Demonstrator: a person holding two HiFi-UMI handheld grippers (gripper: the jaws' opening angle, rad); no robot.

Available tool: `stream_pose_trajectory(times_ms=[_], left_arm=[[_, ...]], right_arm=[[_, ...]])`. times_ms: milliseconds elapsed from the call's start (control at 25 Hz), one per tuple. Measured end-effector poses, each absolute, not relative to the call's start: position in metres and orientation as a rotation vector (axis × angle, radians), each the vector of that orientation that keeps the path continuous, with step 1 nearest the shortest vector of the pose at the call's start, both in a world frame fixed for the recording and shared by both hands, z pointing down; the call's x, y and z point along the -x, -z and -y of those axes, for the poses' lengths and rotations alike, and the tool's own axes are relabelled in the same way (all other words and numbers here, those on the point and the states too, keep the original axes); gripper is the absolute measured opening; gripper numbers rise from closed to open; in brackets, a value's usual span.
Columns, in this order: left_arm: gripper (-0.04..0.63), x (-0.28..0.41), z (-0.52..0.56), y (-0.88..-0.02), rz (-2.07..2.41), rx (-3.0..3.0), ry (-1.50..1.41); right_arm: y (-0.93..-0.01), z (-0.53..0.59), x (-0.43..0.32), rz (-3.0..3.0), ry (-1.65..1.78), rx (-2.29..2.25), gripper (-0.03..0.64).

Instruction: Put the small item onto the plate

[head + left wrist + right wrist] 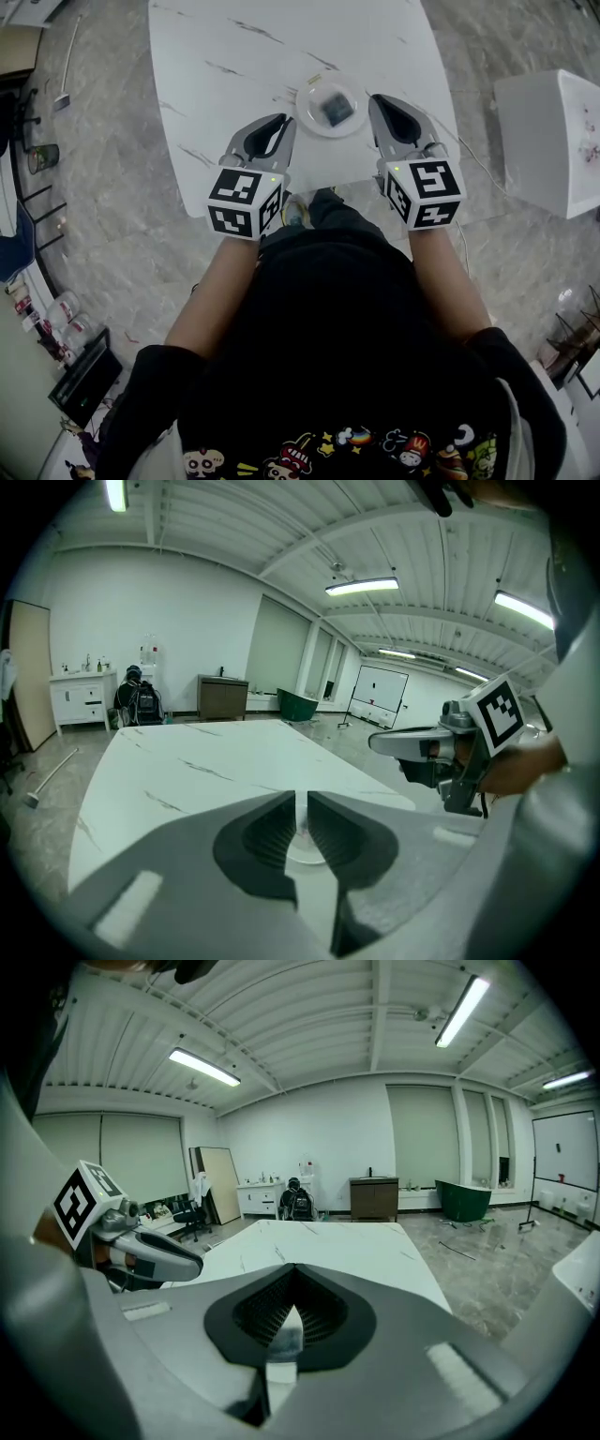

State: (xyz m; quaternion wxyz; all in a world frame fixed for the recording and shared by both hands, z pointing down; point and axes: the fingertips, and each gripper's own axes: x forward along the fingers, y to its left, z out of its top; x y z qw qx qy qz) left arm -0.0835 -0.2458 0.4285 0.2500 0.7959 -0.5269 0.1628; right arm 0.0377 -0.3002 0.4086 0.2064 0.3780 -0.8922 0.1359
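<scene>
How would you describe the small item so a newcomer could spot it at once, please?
Find the big white marble table; near its front edge sits a round white plate. The small item lies on that plate: dark and squarish, where plate and table are both white.

White marble-veined table [244, 66] on a grey marbled floor [103, 187]. White box-like unit [548, 141] stands right of the table, apart from it. Thin cable [473, 155] trails over the floor between them. Dark wire bin [42, 157] far left. Along the back wall: white sideboard [82, 697], black backpack [139, 703] just beside it, brown cabinet [222, 697], green tub [298, 705], whiteboard on a stand [380, 694]. Strip lights [361, 586] lit on the ribbed ceiling. Long-handled tool [52, 775] lies on the floor, left.
</scene>
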Motion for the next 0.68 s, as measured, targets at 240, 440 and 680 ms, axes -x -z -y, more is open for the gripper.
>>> stream_pose_trajectory(times_ms=[240, 440, 680], left_arm=[[0.022, 0.085, 0.246, -0.419, 1.445, -2.197, -0.440], [0.015, 0.085, 0.247, -0.414, 1.456, -2.206, -0.433], [0.011, 0.084, 0.247, -0.414, 1.448, -2.207, -0.437]], right_arm=[[-0.403, 0.293, -0.045, 2.497, -0.375, -1.080, 0.025], [-0.400, 0.294, -0.045, 2.503, -0.356, -1.076, 0.025], [-0.401, 0.294, -0.045, 2.499, -0.339, -1.059, 0.025]])
